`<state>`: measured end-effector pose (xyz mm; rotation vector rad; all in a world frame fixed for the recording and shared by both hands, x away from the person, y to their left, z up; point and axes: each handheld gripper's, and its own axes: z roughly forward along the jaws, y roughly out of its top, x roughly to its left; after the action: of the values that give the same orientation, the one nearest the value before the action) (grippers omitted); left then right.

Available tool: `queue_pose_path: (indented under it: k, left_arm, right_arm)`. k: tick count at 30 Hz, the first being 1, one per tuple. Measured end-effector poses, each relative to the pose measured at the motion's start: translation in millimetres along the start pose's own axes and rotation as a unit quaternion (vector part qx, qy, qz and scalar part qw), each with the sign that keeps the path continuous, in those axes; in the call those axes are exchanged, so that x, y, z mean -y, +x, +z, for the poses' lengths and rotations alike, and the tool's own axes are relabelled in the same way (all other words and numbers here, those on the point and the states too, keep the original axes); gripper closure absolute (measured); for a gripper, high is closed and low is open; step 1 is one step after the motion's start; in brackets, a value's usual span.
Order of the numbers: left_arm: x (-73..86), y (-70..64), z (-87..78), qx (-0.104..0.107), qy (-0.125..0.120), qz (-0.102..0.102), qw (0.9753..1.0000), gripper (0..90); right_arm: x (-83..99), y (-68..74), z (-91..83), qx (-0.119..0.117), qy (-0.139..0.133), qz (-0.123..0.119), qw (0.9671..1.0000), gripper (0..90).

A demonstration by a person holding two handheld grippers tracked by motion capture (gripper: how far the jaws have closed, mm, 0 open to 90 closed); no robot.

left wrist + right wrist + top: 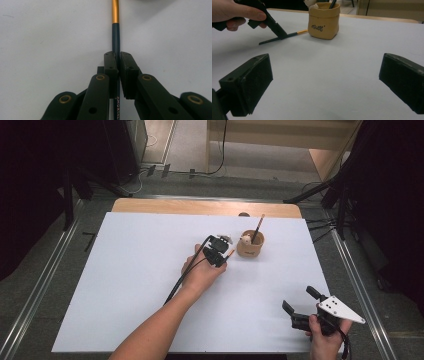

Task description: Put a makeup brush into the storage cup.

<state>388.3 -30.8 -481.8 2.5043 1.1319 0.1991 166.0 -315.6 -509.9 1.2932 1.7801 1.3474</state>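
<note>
A dark blue pen (115, 37) with a gold end lies low on the white table, its gold tip (231, 253) pointing toward a tan pot (250, 246). My left gripper (118, 56) is shut on the pen's shaft; in the high view that gripper (223, 256) sits just left of the pot. The pot (324, 20) holds another brush (258, 227) and a small white figure (246, 239). My right gripper (298, 299) stands open near the table's front right, with nothing between its fingers (249, 85). From there the left gripper (275, 28) and the pen (284, 37) appear at upper left.
The white board (150, 285) covers most of the table, with a wooden strip (200, 206) along the far edge. Metal rails (45, 275) run down both sides. Cables and dark stand legs (320, 195) lie on the floor beyond.
</note>
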Motion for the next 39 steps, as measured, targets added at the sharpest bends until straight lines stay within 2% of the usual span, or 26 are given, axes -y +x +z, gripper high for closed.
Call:
queue_pose_path:
  k: [4, 11, 13, 16, 21, 24, 26, 29, 33, 35, 36, 39]
  left_arm:
    - [2.5, 5.9, -3.2, 0.003, -0.009, -0.008, 0.9999, 85.2]
    - [8.5, 25.4, -16.9, 0.022, -0.038, -0.043, 0.9981, 85.1]
    - [10.8, 27.9, -20.2, 0.021, -0.046, -0.046, 0.9977, 85.1]
    - [15.9, 31.4, -25.8, 0.028, -0.061, -0.05, 0.9965, 85.1]
    - [22.3, 34.6, -37.1, 0.041, -0.094, -0.056, 0.9931, 85.1]
    - [24.8, 34.6, -44.2, 0.05, -0.113, -0.058, 0.9906, 85.1]
    - [27.1, 34.0, -49.7, 0.06, -0.136, -0.06, 0.9871, 85.1]
    - [29.2, 32.5, -56.8, 0.062, -0.155, -0.056, 0.9844, 85.1]
    - [32.8, 31.4, -67.8, 0.072, -0.186, -0.059, 0.9781, 85.1]
    - [34.8, 31.7, -72.0, 0.084, -0.198, -0.058, 0.9748, 85.1]
    - [35.7, 31.1, -73.8, 0.083, -0.204, -0.055, 0.9739, 85.1]
    - [39.7, 29.4, -79.3, 0.093, -0.224, -0.052, 0.9687, 85.1]
  right_arm:
    - [0.0, 0.6, 0.3, 0.001, 0.0, -0.001, 1.0, 0.0]
    - [-0.1, 1.2, 1.3, 0.001, 0.001, -0.002, 1.0, 0.0]
    - [-0.6, 2.0, 1.4, 0.006, 0.001, -0.002, 1.0, 0.0]
    - [-2.2, 1.7, 1.1, -0.004, -0.009, 0.013, 0.9999, 0.0]
    - [-4.8, 5.6, 2.9, -0.011, -0.008, 0.009, 0.9999, 0.0]
    - [-7.1, 8.4, 4.1, -0.014, -0.009, 0.006, 0.9998, 0.0]
    - [-9.1, 9.7, 5.0, -0.016, -0.01, 0.001, 0.9998, 0.0]
    - [-13.2, 11.5, 6.0, -0.018, -0.011, -0.001, 0.9998, 0.0]
    - [-19.6, 13.7, 7.0, -0.027, -0.016, 0.005, 0.9995, 0.0]
    - [-23.6, 15.4, 8.4, -0.029, -0.017, 0.003, 0.9994, 0.0]
    - [-25.9, 16.5, 9.3, -0.031, -0.017, 0.001, 0.9994, 0.0]
    - [-33.3, 19.7, 12.2, -0.037, -0.016, -0.005, 0.9992, 0.0]
